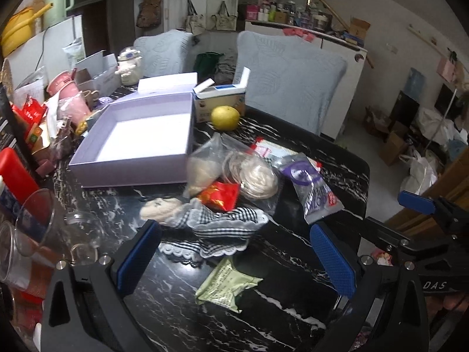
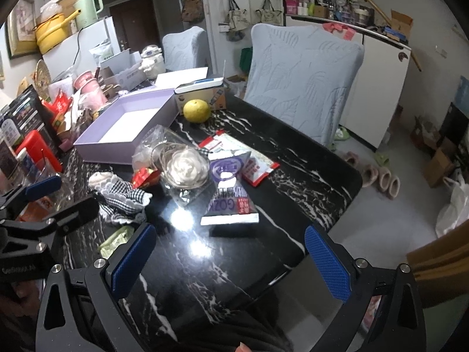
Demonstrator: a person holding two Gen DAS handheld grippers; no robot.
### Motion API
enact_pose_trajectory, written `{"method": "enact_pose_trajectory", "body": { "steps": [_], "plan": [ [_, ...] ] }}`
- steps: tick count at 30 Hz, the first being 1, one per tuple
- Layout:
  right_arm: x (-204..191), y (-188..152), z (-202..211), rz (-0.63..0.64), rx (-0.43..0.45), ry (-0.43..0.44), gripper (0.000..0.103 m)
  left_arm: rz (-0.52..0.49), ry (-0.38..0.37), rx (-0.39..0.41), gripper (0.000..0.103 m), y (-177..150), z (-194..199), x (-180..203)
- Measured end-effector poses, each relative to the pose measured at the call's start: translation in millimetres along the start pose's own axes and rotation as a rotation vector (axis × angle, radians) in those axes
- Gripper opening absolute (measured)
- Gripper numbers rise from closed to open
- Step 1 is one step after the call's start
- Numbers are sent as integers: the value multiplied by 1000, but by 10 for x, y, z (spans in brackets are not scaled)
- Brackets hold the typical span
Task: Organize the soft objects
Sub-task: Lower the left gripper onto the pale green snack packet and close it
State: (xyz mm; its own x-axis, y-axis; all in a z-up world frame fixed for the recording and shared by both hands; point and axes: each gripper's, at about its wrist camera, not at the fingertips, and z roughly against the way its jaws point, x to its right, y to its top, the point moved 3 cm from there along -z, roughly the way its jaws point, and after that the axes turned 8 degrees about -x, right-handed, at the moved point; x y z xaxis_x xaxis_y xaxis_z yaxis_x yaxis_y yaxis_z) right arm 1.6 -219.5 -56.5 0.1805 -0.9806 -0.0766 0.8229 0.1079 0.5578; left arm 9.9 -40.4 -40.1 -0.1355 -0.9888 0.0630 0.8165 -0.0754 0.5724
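A pile of soft things lies mid-table beside an empty lilac box (image 1: 140, 143) (image 2: 129, 126): a black-and-white checked cloth with lace trim (image 1: 225, 228) (image 2: 126, 199), a cream plush piece (image 1: 159, 209), a clear bag of pale yarn (image 1: 252, 173) (image 2: 184, 167), a red packet (image 1: 218, 195), a purple snack bag (image 1: 316, 187) (image 2: 228, 187) and a green sachet (image 1: 225, 284). My left gripper (image 1: 234, 258) hangs open just short of the checked cloth. My right gripper (image 2: 231, 264) is open over bare table, near the purple bag.
A yellow citrus fruit (image 1: 225, 117) (image 2: 197, 110) and a carton (image 1: 219, 99) sit behind the box. Clear glasses (image 1: 38, 220), a red container and packets crowd the left edge. Two covered chairs (image 2: 302, 79) stand beyond the black marble table (image 2: 293, 161).
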Motion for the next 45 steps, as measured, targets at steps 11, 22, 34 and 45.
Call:
{"method": "enact_pose_trajectory", "body": {
  "steps": [11,22,34,45],
  "plan": [
    [207,-42,-279,-2,-55,57,103,54,34,-32,103,-173,-164,43],
    [322,-31,-556,42,-111,93,103,141,85,-175,103,-479,-519,-12],
    [364,-38,-699,48,-147,103,103,124,106,-237,102,-681,-802,-116],
    [328,14,-707,45,-145,88,103,-5,57,-140,42,-724,-627,71]
  ]
}}
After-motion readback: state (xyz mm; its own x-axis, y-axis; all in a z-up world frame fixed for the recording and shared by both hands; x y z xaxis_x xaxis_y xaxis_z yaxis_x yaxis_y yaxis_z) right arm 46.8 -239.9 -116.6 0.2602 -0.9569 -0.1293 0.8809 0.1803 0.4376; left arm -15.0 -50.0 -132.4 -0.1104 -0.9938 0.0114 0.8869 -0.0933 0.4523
